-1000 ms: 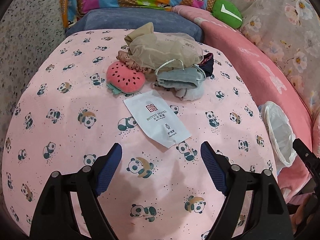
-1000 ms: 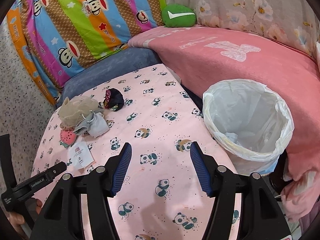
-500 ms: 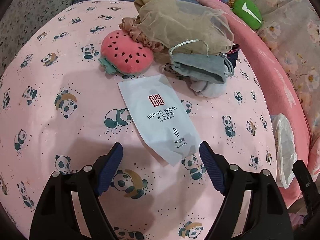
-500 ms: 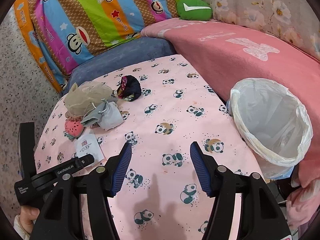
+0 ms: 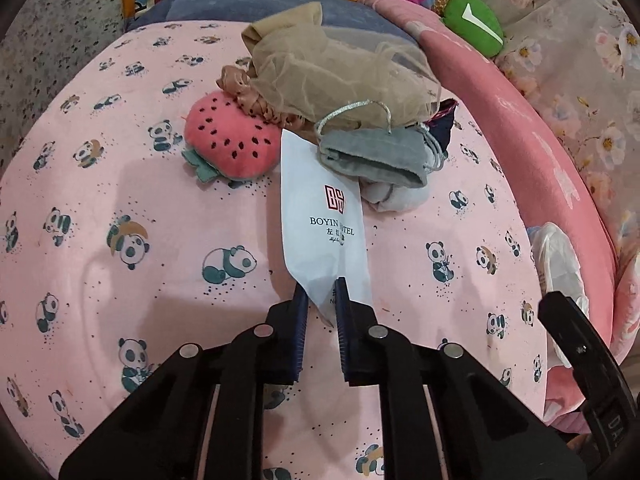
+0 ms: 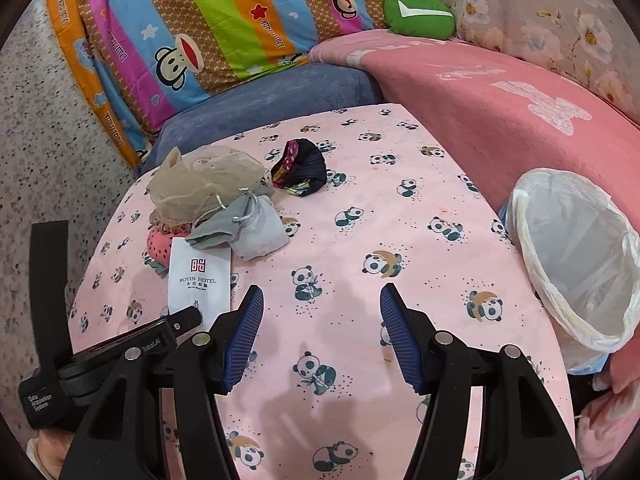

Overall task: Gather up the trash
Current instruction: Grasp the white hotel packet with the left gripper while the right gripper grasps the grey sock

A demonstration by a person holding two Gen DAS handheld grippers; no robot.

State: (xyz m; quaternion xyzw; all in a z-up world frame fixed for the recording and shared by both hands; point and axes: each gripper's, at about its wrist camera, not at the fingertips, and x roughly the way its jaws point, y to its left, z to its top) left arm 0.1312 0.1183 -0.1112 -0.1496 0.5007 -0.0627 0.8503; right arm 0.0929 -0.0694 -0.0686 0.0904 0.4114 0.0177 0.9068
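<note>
Black two-finger right gripper (image 6: 322, 300) hovering with jaws apart over pink panda-print cloth (image 6: 400, 216); white-lined round bin (image 6: 576, 256) sitting at the cloth's right edge.

We see both views evenly and softly lit from overhead, bright enough that colours read cleanly and without harsh glare. Faint, blurred shadows fall on the pink panda sheet (image 6: 360, 208) just ahead of the tongs. Fisheye distortion bends every edge, dark vignetting fills the corners, and focus stays sharp throughout.

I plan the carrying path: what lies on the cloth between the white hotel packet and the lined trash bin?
In the right wrist view, only bare panda cloth lies between packet and bin.
</note>
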